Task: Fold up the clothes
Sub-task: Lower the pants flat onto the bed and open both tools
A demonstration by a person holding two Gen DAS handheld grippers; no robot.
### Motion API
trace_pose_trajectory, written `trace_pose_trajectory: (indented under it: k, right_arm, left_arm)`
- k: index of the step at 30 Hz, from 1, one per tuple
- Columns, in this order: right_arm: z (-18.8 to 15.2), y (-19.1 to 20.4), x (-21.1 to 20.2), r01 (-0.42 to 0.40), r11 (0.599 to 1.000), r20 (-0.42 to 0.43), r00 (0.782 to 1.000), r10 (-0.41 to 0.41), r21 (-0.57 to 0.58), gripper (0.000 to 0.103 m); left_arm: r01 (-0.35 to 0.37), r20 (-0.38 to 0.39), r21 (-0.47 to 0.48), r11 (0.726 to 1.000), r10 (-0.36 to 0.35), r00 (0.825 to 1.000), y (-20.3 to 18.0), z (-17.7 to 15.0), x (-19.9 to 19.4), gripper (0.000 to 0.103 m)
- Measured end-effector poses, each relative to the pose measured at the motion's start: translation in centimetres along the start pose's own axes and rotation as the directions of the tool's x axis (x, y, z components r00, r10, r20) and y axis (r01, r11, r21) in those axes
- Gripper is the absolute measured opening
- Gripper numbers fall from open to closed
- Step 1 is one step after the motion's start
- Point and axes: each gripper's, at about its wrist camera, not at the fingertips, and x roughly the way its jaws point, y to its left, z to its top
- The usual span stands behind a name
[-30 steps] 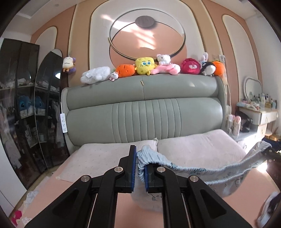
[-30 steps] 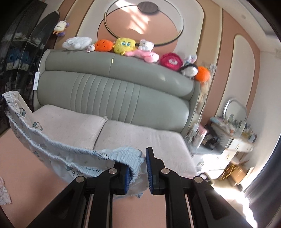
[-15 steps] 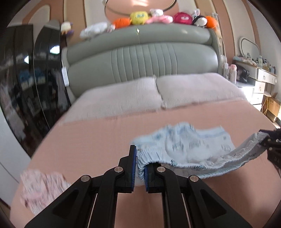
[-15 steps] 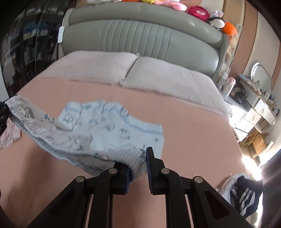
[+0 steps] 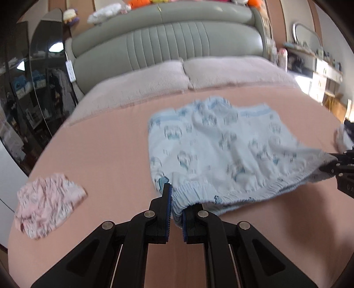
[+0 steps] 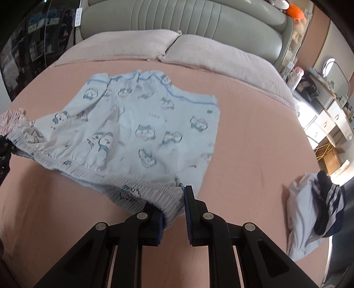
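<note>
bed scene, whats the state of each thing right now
blue shorts: spread flat on the bed, waistband lifted at both ends
left gripper: shut on the waistband
right gripper: shut on the waistband
pink garment: crumpled, untouched
white and navy garment: crumpled at the bed's edge

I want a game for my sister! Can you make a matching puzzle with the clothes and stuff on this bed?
Things:
1. blue shorts
2. pink garment
3. striped garment
4. pillows

Places:
A. by the headboard
B. crumpled near the bed's right edge
C. held at the waistband by both grippers
D. lying loose left of the left gripper

Pairs: 1-C, 2-D, 3-B, 4-A. The right gripper pinches the waistband's other end.
</note>
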Motion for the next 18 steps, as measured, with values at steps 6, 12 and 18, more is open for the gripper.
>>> trace_pose_trajectory:
  k: [6, 12, 18]
  right_arm:
    - [-3.1, 1.0, 1.8, -0.037, 0.999, -0.081, 0.996, 0.035, -0.02, 0.013]
    - [-4.5, 1.1, 2.6, -0.052, 0.999, -0.111, 0.993, 0.05, -0.015, 0.013]
    - [-5.0, 1.0, 2.2, -0.054, 0.998, -0.105, 0.993, 0.051, -0.018, 0.013]
  left_arm:
    - [0.005, -0.08, 0.007, 1.0, -0.005, 0.997, -0.5, -2.1, 1.2, 0.007]
    - [0.003, -0.099, -0.014, 1.0, -0.005, 0.995, -0.9, -2.9, 0.9, 0.008]
    - [-0.009, -0.139, -0.037, 0.999, 0.004, 0.99, -1.6, -3.9, 0.9, 0.01]
